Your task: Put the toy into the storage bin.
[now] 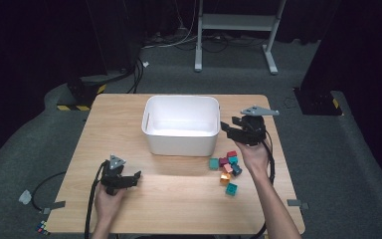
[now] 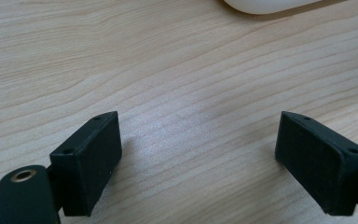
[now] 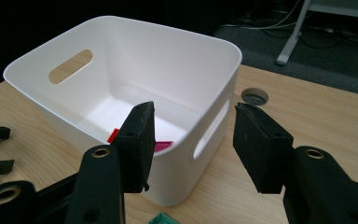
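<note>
The work in hand looks like moving the blocks (image 1: 227, 170) into the bin (image 1: 181, 124). They lie in a loose cluster on the tabletop toward its right edge, just off the bin's near right corner, and a red piece and a magenta one (image 3: 163, 145) already lie on the bin's floor. These are small hard cubes, probably light and rigid with smooth faces, so they should stand a firm pinch; the best hold is across two opposite flat faces, square on, since a corner grip would likely let one twist out. The outlying teal block (image 1: 232, 189) nearest the tabletop's near edge looks easiest to reach without knocking the others. The right gripper (image 1: 227, 128) is held above the tabletop beside the bin's right wall, jaws wide apart and empty, pointing toward the bin. The left gripper (image 1: 135, 178) rests low near the tabletop's near left part, jaws spread wide over bare wood, holding nothing.
</note>
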The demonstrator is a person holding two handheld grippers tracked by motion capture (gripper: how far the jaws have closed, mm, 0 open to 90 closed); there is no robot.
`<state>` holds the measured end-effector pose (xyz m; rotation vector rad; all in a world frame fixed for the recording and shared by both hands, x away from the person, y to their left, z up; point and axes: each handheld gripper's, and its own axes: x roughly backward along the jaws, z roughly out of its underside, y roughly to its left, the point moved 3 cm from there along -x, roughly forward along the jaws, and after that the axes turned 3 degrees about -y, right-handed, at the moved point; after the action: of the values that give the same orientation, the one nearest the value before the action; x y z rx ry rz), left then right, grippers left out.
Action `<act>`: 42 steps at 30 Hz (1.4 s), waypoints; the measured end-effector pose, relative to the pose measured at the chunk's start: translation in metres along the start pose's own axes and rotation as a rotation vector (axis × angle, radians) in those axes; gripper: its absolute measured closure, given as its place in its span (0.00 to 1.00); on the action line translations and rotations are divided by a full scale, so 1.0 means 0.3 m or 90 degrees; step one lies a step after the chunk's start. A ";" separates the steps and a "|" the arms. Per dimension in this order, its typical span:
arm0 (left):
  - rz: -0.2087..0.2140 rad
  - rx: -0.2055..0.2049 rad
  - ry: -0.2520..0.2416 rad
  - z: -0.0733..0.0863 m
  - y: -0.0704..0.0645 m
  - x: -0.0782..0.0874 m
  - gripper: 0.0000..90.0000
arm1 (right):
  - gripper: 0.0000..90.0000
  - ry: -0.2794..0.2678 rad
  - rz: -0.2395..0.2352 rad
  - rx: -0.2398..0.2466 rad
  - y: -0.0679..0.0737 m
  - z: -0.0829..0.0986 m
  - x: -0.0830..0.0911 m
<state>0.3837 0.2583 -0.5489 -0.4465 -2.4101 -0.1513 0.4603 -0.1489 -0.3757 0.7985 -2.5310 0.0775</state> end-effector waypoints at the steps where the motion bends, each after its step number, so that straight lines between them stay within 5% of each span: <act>1: 0.000 0.001 0.000 0.000 0.000 0.000 0.16 | 0.54 -0.002 0.003 -0.003 -0.007 0.011 0.010; 18: -0.001 0.000 0.000 0.000 0.000 0.000 0.16 | 0.52 -0.008 0.029 -0.005 -0.031 0.209 0.118; 42: -0.001 0.001 0.000 0.000 -0.001 0.000 0.16 | 0.49 0.037 0.020 -0.024 0.060 0.533 0.154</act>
<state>0.3837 0.2580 -0.5489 -0.4430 -2.4099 -0.1500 0.3486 -0.1892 -0.4940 0.7309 -2.4839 0.0614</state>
